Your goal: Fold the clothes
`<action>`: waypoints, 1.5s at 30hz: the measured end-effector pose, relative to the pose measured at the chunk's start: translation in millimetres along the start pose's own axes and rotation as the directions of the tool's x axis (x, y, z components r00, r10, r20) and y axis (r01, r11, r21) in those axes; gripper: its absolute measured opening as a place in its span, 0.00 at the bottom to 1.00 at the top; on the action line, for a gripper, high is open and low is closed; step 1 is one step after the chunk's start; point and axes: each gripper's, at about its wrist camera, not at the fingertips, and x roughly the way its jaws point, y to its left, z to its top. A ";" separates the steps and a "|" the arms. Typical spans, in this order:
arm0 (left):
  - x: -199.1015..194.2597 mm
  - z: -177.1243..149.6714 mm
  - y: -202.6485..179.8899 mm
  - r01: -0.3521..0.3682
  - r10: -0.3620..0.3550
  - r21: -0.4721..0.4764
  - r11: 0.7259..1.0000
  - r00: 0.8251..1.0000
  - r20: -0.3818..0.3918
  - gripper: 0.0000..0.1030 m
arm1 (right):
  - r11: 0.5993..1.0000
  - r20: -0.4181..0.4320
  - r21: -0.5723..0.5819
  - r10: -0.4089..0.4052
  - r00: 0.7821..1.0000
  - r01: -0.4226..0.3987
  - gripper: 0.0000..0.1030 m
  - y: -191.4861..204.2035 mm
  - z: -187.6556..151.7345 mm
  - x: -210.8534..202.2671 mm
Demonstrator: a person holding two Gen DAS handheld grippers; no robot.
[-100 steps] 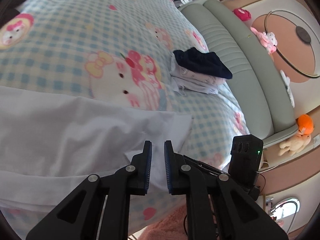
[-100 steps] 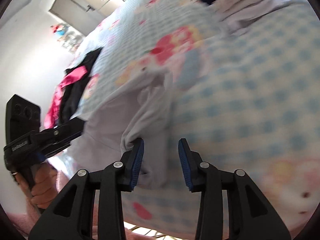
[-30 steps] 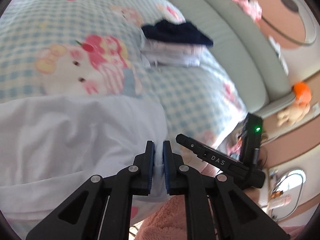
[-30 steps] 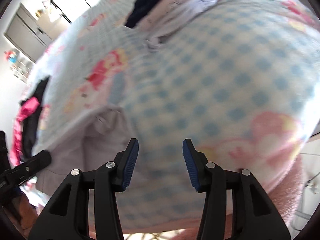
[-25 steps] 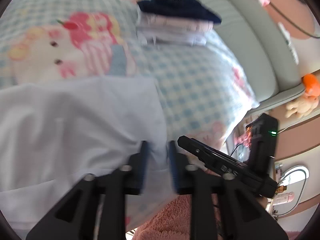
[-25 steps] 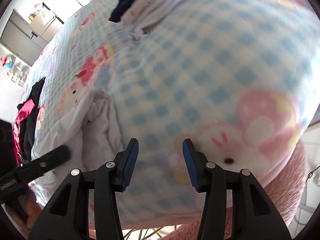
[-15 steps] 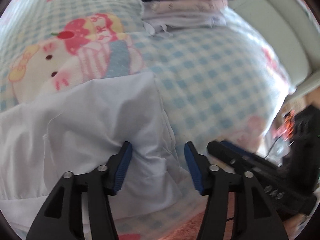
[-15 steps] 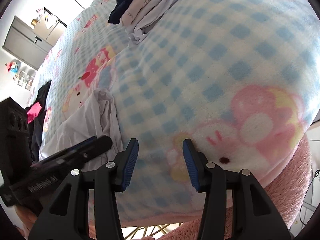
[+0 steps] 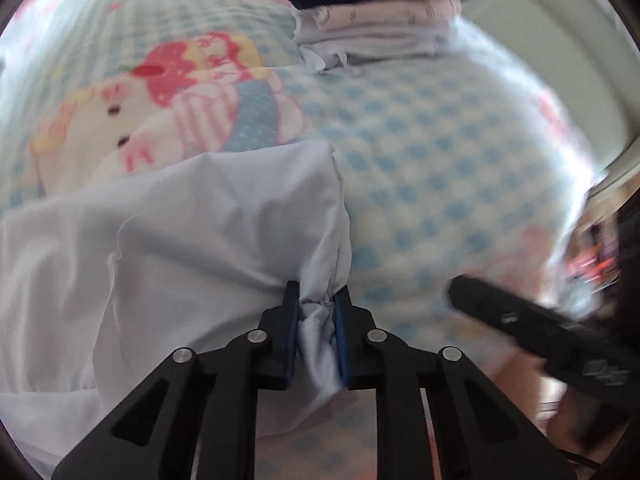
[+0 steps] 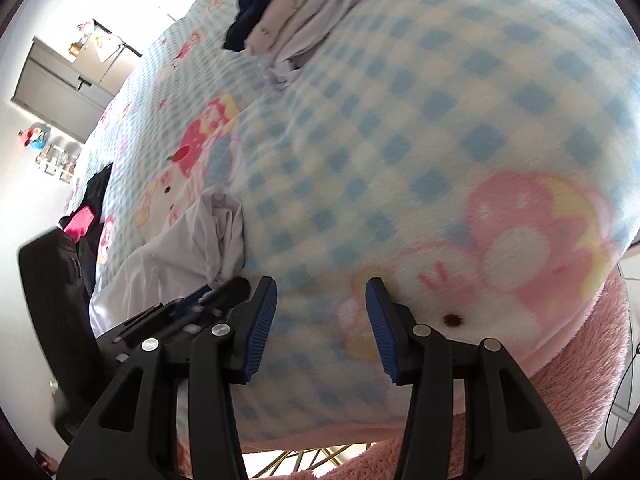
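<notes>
A white garment [image 9: 192, 224] lies rumpled on the blue checked bedspread [image 9: 432, 152]. In the left wrist view my left gripper [image 9: 317, 304] is closing its jaws on a bunched fold at the garment's right edge, and the cloth fills the gap between the pads. In the right wrist view my right gripper [image 10: 321, 300] stands open over the bedspread [image 10: 400, 128], with nothing between its fingers. The white garment [image 10: 188, 240] shows to its left, beside the black left gripper [image 10: 188, 308].
A stack of folded clothes [image 9: 380, 20] topped by a dark navy piece lies farther up the bed, seen also in the right wrist view as the folded stack [image 10: 288, 12]. Dark and pink clothes [image 10: 88, 208] lie at the bed's far side. A pink fluffy rug [image 10: 560, 420] lies below the bed's edge.
My left gripper let go of the garment's corner, opened wide, moved down over the right edge and closed on a bunch of cloth there. The right gripper stayed open and hardly moved.
</notes>
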 end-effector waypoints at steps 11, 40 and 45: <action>-108.0 -1.3 68.9 0.407 -0.358 -0.196 0.892 0.901 0.245 0.15 | 0.992 -0.038 -0.096 0.080 0.996 -0.083 0.46 60.9 3.9 17.1; -132.7 -84.1 250.5 0.358 -0.220 -0.473 0.805 0.920 0.323 0.68 | 0.898 -0.220 -0.408 0.078 0.972 -0.165 0.51 218.6 -43.7 106.2; -131.0 -70.6 226.2 0.132 -0.029 -0.431 0.893 0.971 0.238 0.23 | 0.894 -0.198 -0.402 0.125 0.972 -0.197 0.51 221.7 -45.8 94.3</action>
